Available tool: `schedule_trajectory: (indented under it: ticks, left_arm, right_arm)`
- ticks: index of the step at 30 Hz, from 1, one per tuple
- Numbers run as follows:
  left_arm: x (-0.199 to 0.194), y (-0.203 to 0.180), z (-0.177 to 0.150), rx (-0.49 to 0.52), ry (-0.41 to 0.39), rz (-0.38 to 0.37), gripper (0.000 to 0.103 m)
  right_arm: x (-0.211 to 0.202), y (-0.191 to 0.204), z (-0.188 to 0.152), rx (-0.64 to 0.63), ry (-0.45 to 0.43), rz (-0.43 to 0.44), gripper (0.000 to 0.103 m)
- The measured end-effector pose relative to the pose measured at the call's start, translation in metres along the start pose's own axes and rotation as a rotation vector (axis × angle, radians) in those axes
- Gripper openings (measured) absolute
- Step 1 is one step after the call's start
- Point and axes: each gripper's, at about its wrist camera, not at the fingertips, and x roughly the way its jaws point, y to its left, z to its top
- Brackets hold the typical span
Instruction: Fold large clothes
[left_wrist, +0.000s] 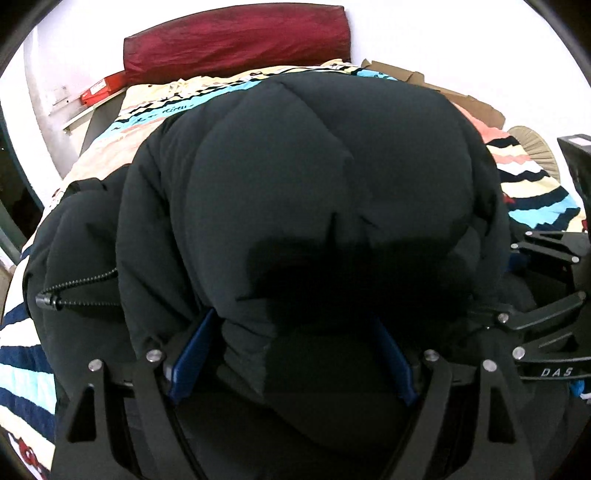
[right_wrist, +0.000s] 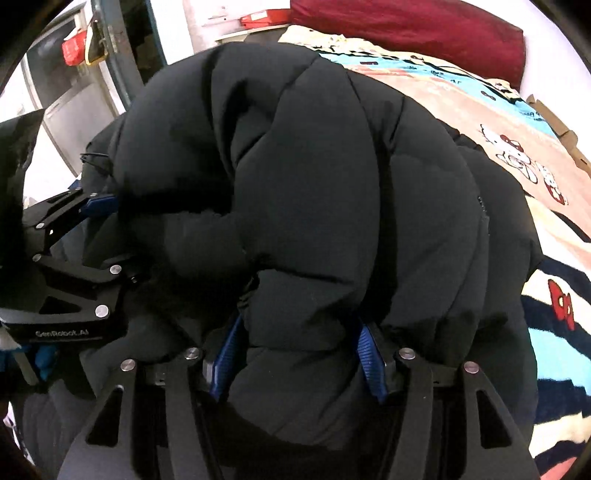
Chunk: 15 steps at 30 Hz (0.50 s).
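Observation:
A bulky black puffer jacket (left_wrist: 314, 177) lies bunched on the bed and fills both views. My left gripper (left_wrist: 291, 354) is shut on a thick fold of the jacket, blue pads pressed into it on both sides. My right gripper (right_wrist: 299, 354) is shut on another fold of the same jacket (right_wrist: 295, 166). The two grippers are side by side: the right one shows at the right edge of the left wrist view (left_wrist: 546, 321), the left one at the left edge of the right wrist view (right_wrist: 74, 258). The jacket's zipper (left_wrist: 74, 288) hangs open at the left.
A striped cartoon-print blanket (left_wrist: 159, 110) covers the bed (right_wrist: 517, 122). A dark red pillow (left_wrist: 236, 37) lies at the headboard. Cardboard (left_wrist: 461, 96) lies at the bed's right side. A red box (left_wrist: 99, 88) sits on a shelf at the left wall.

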Motion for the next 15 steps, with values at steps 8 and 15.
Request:
schedule_trajectory:
  ticks: [8,15]
  left_arm:
    - [-0.072,-0.008,0.0,-0.065,-0.094,0.101,0.082]
    - [-0.173,-0.013,-0.027,-0.078,-0.198,0.219,0.082]
  right_arm:
    - [-0.052,0.014,-0.009,0.028,-0.067,-0.048,0.06]
    - [-0.143,0.025,-0.052,0.074,-0.185,-0.051,0.063]
